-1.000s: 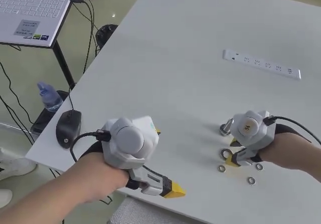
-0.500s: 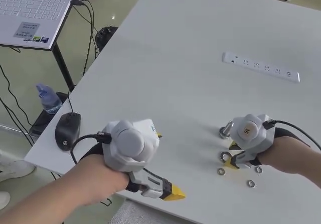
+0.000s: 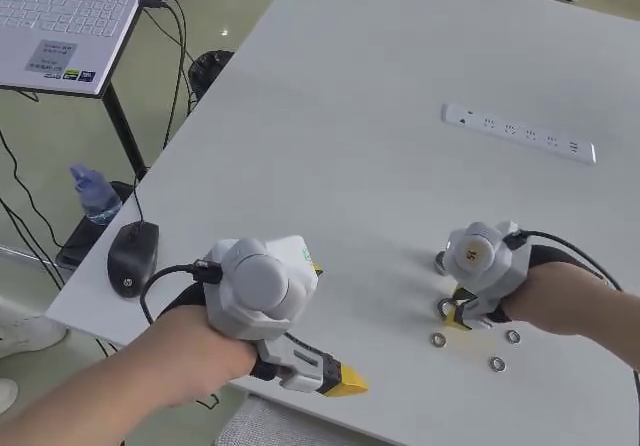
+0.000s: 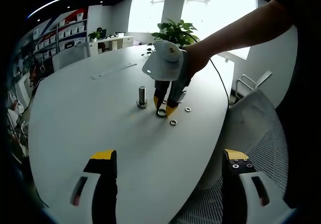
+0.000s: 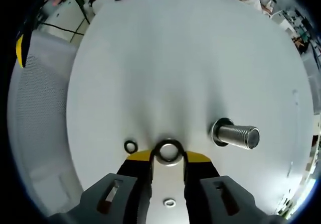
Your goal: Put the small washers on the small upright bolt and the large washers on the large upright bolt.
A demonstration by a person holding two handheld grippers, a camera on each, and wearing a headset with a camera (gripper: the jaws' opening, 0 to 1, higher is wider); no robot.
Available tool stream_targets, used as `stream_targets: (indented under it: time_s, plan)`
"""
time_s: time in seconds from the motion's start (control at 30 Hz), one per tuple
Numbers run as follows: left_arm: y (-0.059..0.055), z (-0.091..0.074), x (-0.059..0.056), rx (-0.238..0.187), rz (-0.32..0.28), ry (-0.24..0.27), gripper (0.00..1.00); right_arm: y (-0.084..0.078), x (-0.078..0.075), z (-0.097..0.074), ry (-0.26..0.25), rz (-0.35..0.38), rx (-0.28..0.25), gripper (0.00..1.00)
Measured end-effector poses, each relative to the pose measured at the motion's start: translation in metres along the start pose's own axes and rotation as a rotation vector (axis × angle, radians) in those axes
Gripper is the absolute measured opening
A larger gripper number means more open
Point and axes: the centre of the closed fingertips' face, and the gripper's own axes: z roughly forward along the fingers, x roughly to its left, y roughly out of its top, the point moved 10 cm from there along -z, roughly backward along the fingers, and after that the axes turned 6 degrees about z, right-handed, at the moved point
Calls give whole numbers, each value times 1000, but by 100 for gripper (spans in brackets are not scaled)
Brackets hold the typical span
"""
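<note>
The white table (image 3: 380, 56) carried no tray; the parts lay loose on it. The left gripper (image 4: 169, 156) hung idle at the frame's lower edge, jaws wide apart. The right gripper (image 5: 168, 159), lower centre, had its jaws closed against the large washer (image 5: 168, 143), which lay flat on the table. The large bolt (image 5: 239, 136) stood just to the washer's right, so a careless lift might topple it. Thin and flat, the washer could slip free. A small washer (image 5: 130, 146) lay just left.

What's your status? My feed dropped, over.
Left gripper open, empty. Right gripper shut on large washer, on table. Beside it large bolt, nothing between.
</note>
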Motion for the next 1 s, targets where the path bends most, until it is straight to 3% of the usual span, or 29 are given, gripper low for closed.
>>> stream_targets:
  time_s: [0.1, 0.2, 0.33, 0.43, 0.7, 1.0]
  plan:
    - [1, 1, -1, -4, 0, -1, 86, 7, 0, 1, 1, -23, 47, 22]
    - [3, 2, -1, 0, 3, -5, 85, 3, 1, 0, -3, -20, 31, 21]
    - [5, 3, -2, -11, 4, -7, 85, -4, 3, -2, -21, 22, -32, 21]
    - [6, 3, -2, -10, 11, -9, 84, -5, 2, -1, -16, 43, -40, 20]
    - [6, 0, -2, -12, 12, -6, 84, -4, 1, 0, 3, 15, -36, 21]
    - [4, -2, -2, -29, -3, 6, 89, -7, -3, -13, 11, 81, -55, 21]
